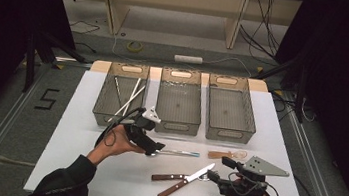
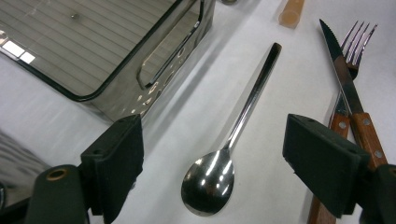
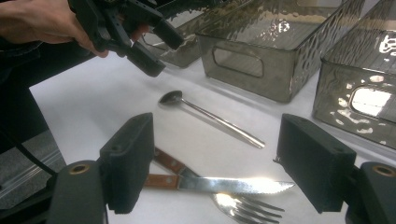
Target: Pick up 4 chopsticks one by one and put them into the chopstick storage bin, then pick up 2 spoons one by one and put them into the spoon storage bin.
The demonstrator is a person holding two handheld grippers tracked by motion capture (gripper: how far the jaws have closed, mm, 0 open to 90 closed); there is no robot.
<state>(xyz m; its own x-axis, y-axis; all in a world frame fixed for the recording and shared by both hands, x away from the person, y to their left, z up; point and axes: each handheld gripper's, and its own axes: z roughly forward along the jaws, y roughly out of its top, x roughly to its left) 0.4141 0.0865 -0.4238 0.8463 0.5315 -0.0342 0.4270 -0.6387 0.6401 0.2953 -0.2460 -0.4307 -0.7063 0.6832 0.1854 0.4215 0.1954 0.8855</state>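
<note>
A steel spoon [image 2: 224, 154] lies on the white table with its bowl toward me, between the jaws of my left gripper [image 2: 219, 161], which is open and low over it without touching. In the high view that gripper [image 1: 155, 147] hovers at the spoon's [image 1: 181, 153] left end. A wooden-handled knife [image 3: 224, 184] lies crossed over a wooden-handled fork [image 3: 247, 205]. My right gripper [image 3: 223, 158] is open just above them, holding nothing. In the high view it [image 1: 220, 169] sits right of the knife [image 1: 187, 179].
Three grey see-through bins [image 1: 179, 106] stand in a row at the back; the left bin [image 1: 107, 97] holds pale sticks, while the middle and right bin [image 1: 231, 112] look empty. A small wooden spoon [image 1: 228, 155] lies right of the steel one. Bare table stretches at the front left.
</note>
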